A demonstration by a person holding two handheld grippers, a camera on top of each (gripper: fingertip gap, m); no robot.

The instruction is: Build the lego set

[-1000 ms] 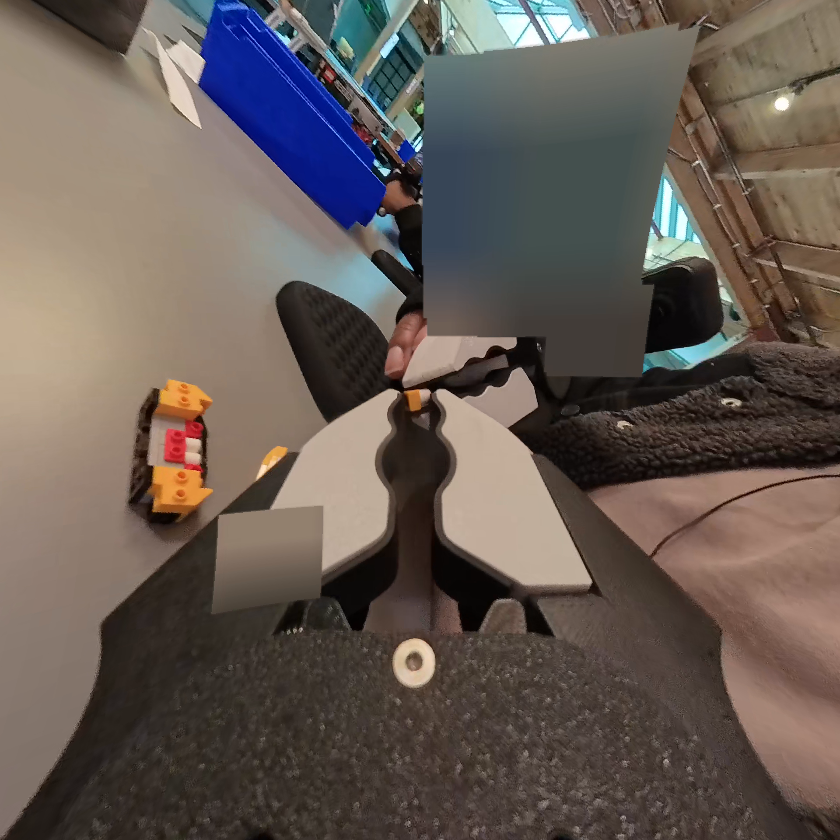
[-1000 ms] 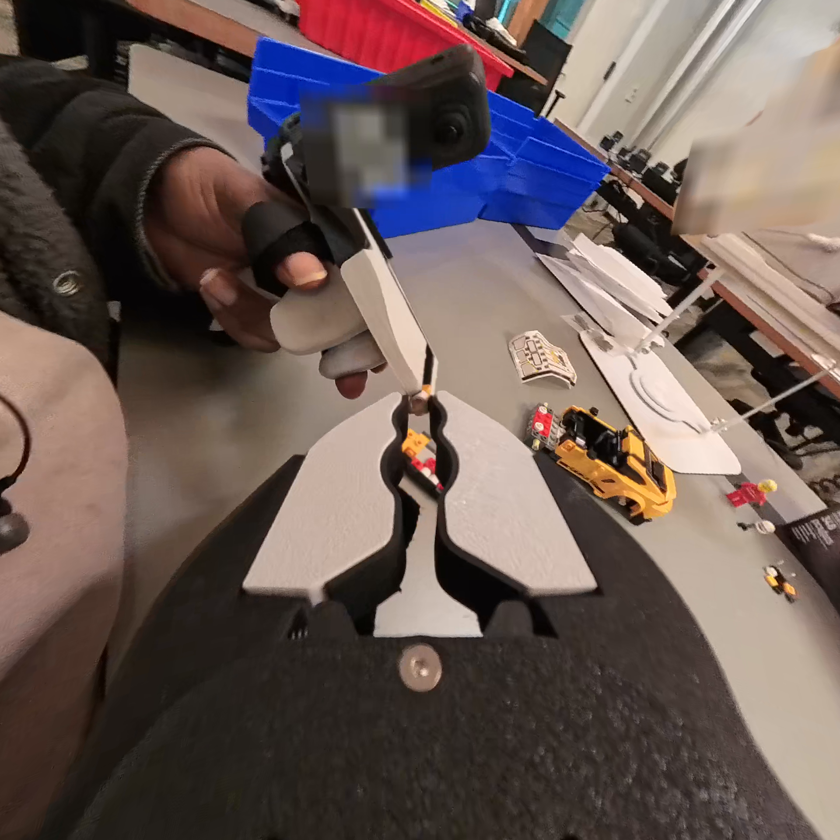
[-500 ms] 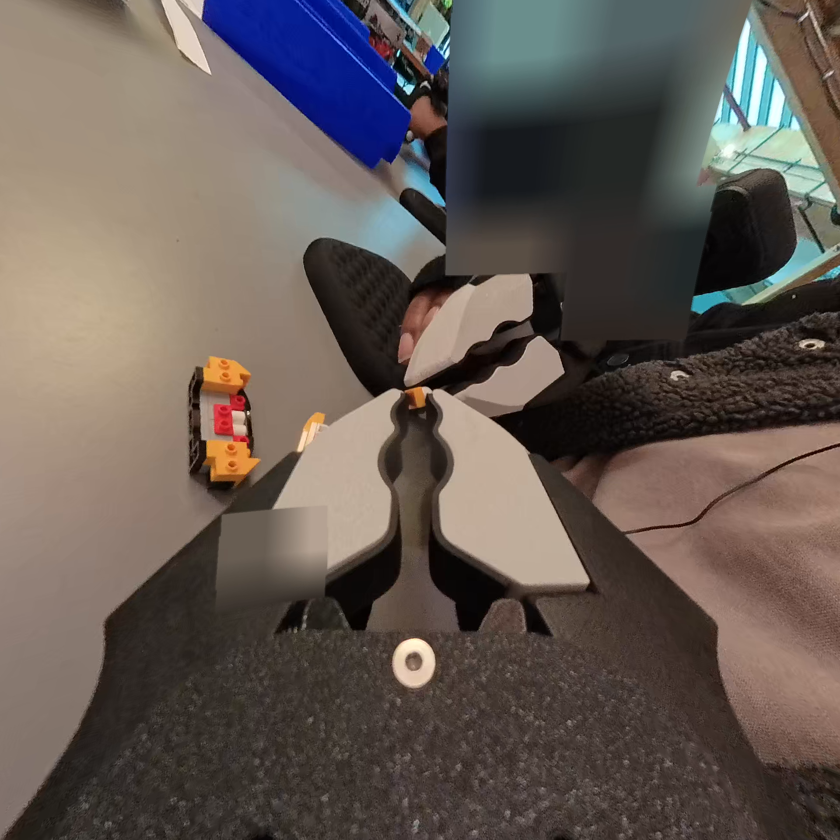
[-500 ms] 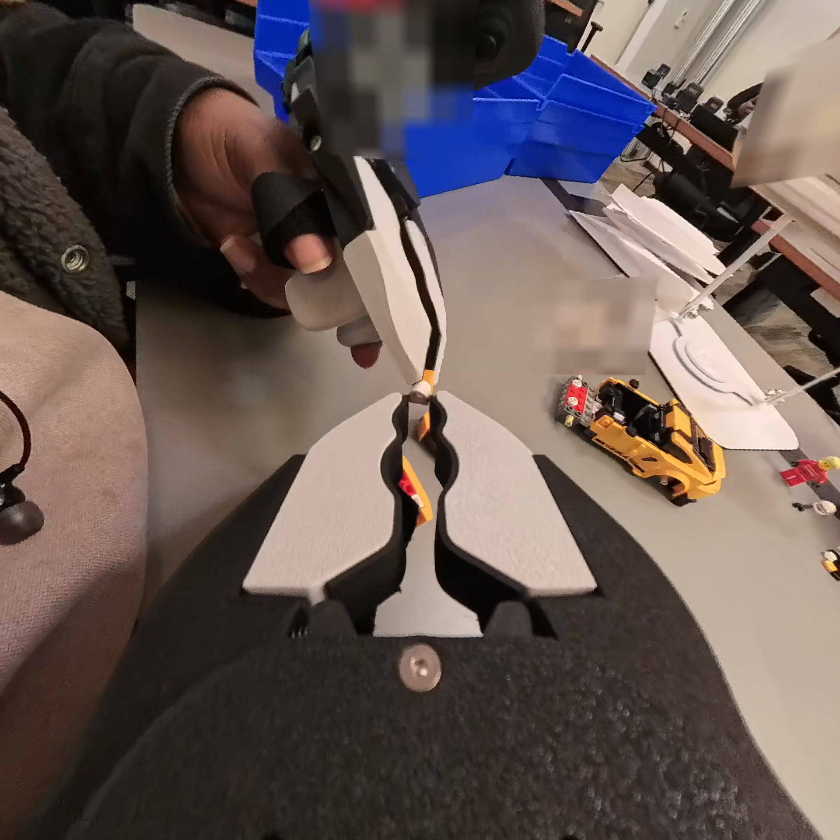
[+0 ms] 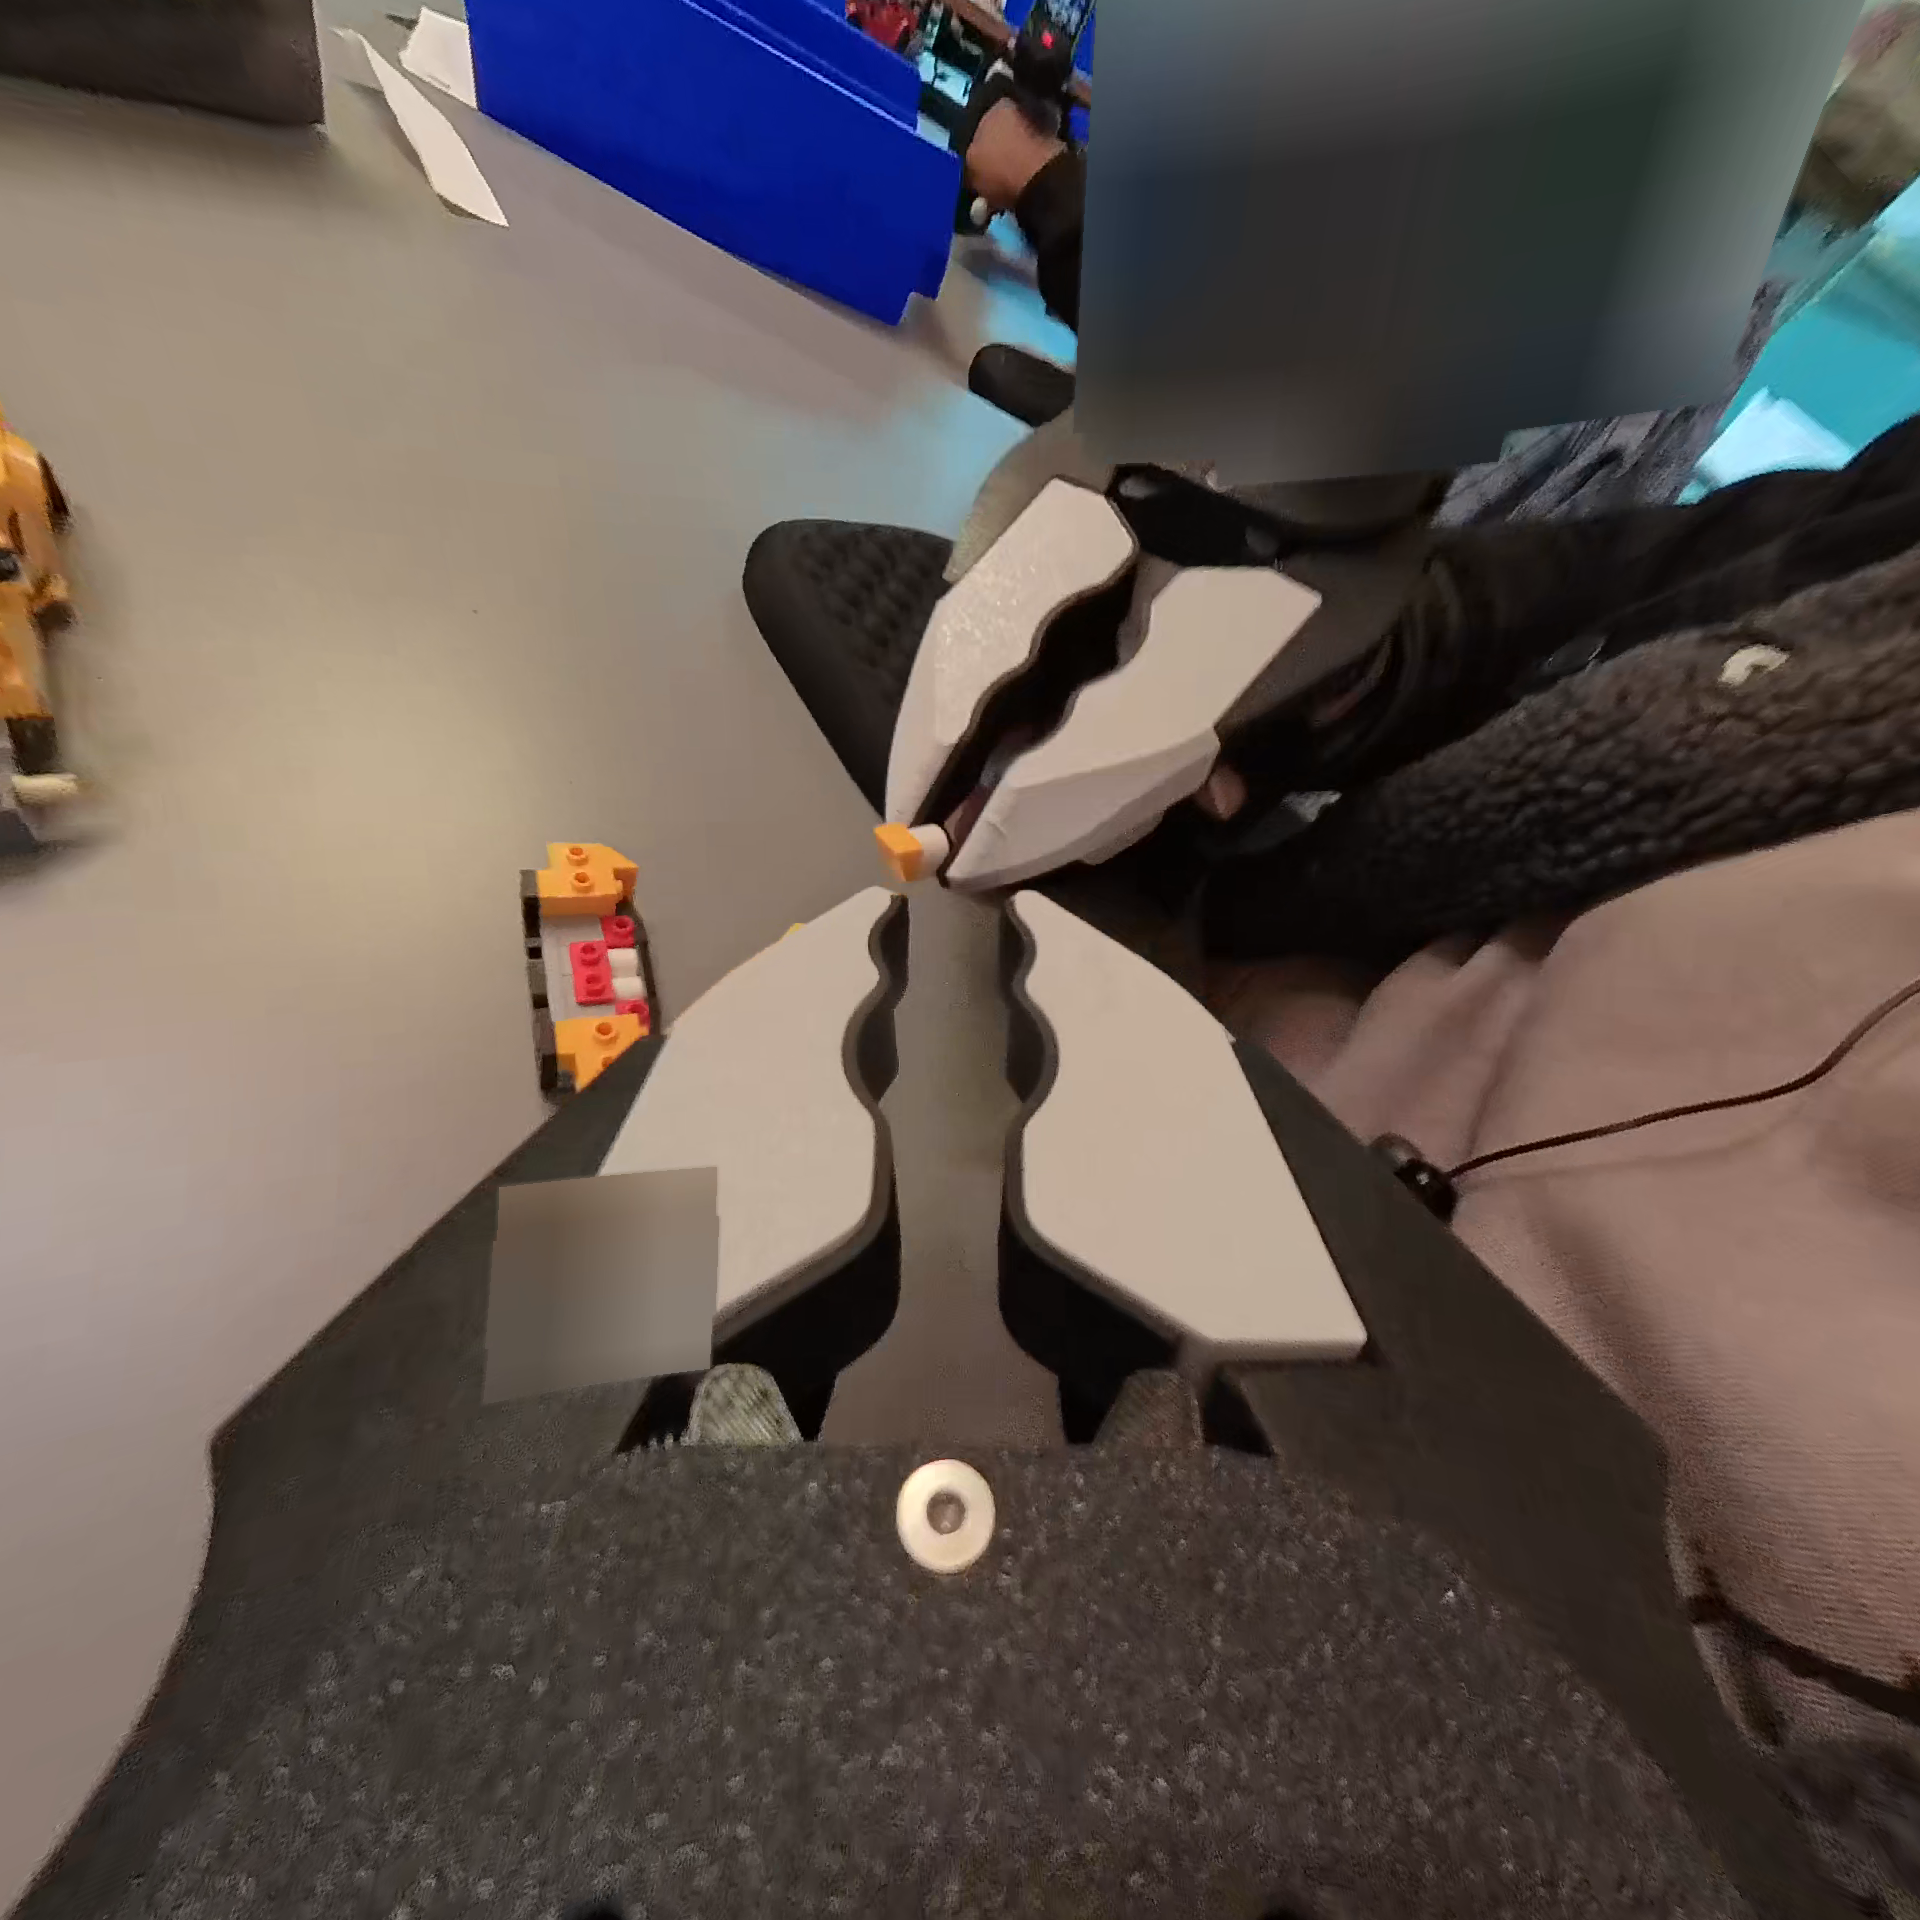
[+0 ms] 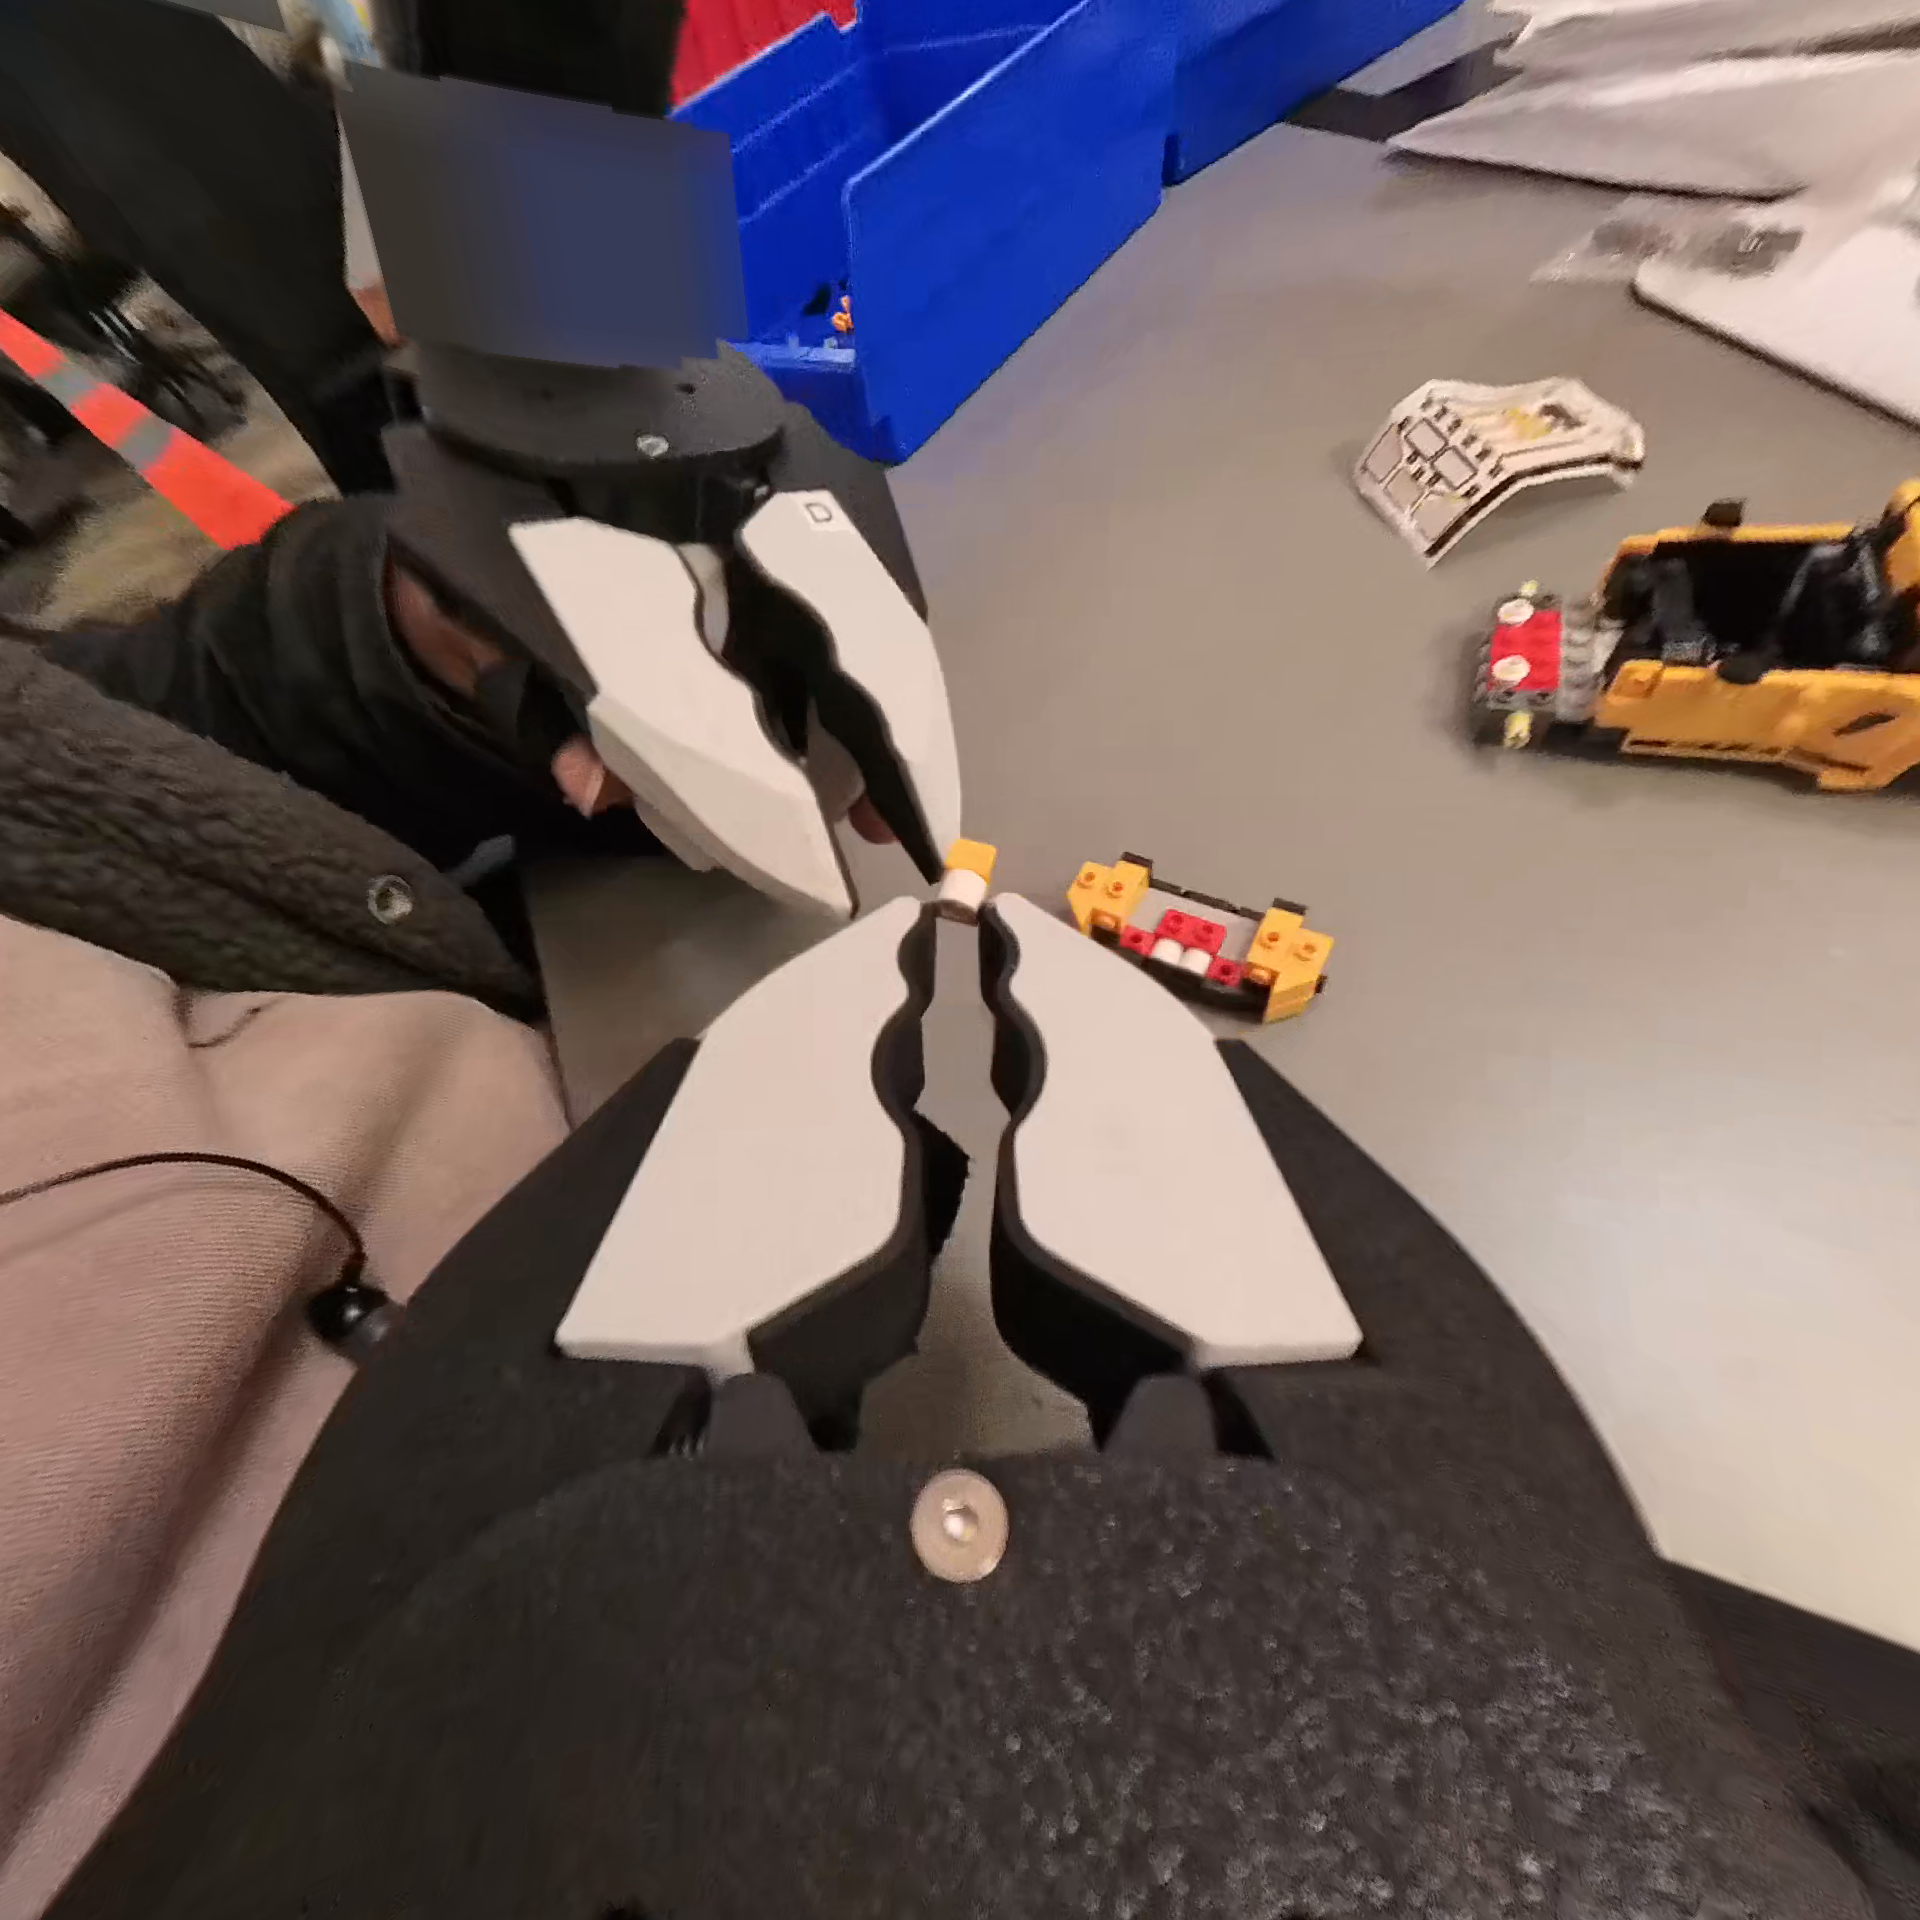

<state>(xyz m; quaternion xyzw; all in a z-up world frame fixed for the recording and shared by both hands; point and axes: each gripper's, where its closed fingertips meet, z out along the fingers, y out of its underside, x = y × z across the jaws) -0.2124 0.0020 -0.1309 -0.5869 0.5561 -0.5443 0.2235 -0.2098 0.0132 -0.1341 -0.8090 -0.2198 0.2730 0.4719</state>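
Left wrist view: left gripper (image 5: pixel 951 904) fingers parted, nothing between them. Just beyond its tips the right gripper (image 5: pixel 940 868) comes in from the far right, tips pinched on a small orange-and-white piece (image 5: pixel 906 850). Bumper subassembly (image 5: pixel 590 966) (black base, orange corners, red and white studs) lies on the grey table (image 5: pixel 312 540) to the left, apart from both tools. Blue bins (image 5: pixel 717 135) far left.

Right wrist view: right gripper (image 6: pixel 958 912) nearly closed, clamping the white end of the piece (image 6: pixel 964 881); orange end sticks out forward. Left gripper (image 6: pixel 883 883) angles down from the far left, tips spread and just beside the piece; can't tell if they touch. Bumper (image 6: pixel 1205 951) sits just right of the tips; yellow car body (image 6: pixel 1714 675) far right.

Step, as judged: small piece handed to the right tool, held above the table. Next: carry it to the bumper, line up studs, press down squarely while the left steadies the base.
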